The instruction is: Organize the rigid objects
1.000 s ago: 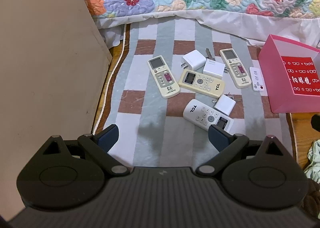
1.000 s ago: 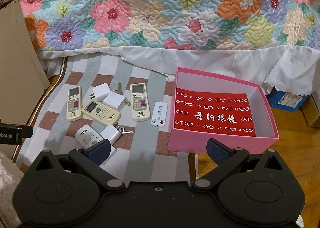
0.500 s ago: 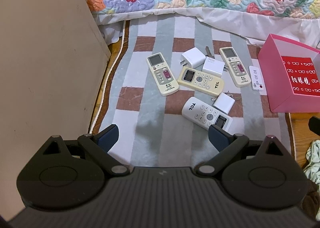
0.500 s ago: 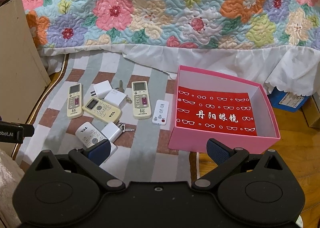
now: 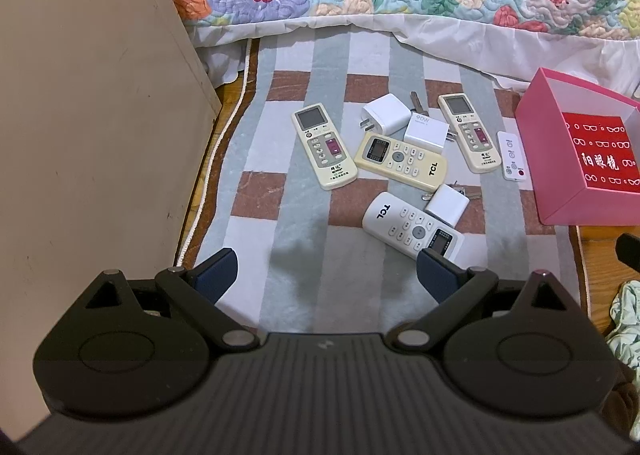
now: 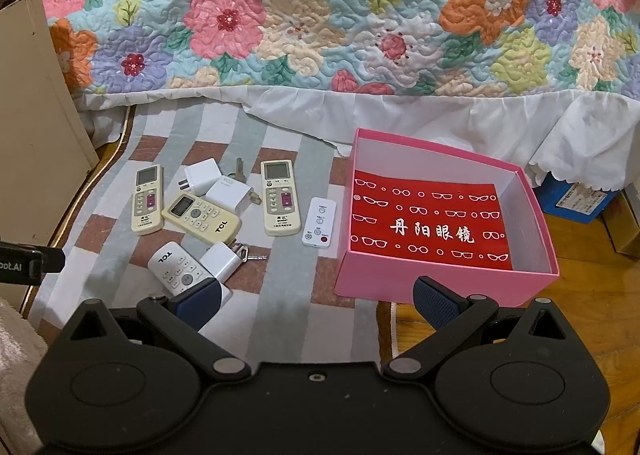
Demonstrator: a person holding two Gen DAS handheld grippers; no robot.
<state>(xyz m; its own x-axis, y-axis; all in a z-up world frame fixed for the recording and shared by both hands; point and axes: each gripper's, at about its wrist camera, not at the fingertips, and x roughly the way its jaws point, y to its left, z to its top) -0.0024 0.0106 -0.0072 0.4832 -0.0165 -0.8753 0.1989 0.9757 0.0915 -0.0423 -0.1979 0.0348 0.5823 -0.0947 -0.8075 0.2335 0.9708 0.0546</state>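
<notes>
I am holding my empty left claw [image 5: 326, 275] wide open, the white remote [image 5: 412, 229] lying just ahead-right, long axis slanting across my fingers, nearer than to my right claw [image 6: 316, 295], also open and empty.

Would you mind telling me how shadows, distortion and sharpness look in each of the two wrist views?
Left wrist view: a soft dark shadow falls on the striped mat ahead of the open left gripper; the cabinet side leans with fisheye bend. Right wrist view: the pink box looks warped, its lettering sharp; lighting is even, without glare, the right gripper open.
</notes>
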